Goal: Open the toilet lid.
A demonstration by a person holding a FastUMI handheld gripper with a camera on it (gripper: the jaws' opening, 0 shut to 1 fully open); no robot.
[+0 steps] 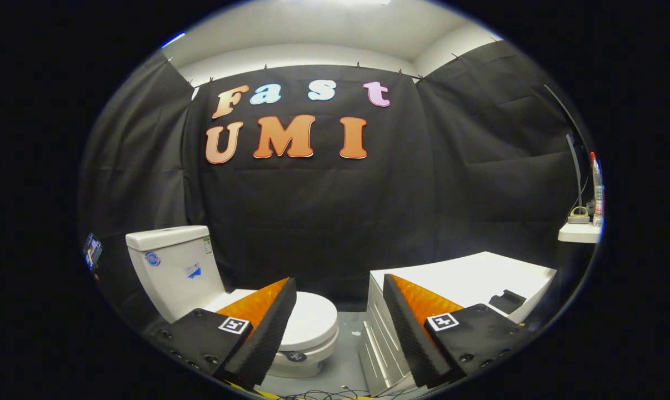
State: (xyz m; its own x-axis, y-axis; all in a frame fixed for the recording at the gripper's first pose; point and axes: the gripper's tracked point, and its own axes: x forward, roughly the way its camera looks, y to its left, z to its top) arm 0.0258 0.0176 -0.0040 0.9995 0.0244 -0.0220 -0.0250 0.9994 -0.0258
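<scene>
Beyond the left finger of the claw (pixel 339 311) sat the white, round-fronted china toilet (pixel 201 283), its flat white lid (pixel 313 322) shut down, low and a bit left of the wide, empty claw. That finger hid the lid's back half. Right of the toilet stood a white drawer cabinet (pixel 468 278), partly hidden too.

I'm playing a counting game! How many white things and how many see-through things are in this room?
White: 3, the toilet with its lid down, the cabinet and the small shelf.
See-through: 1, the bottle on the shelf.
Total: 4.
The gripper is open, holding nothing; the toilet sits partly behind one finger.
</scene>
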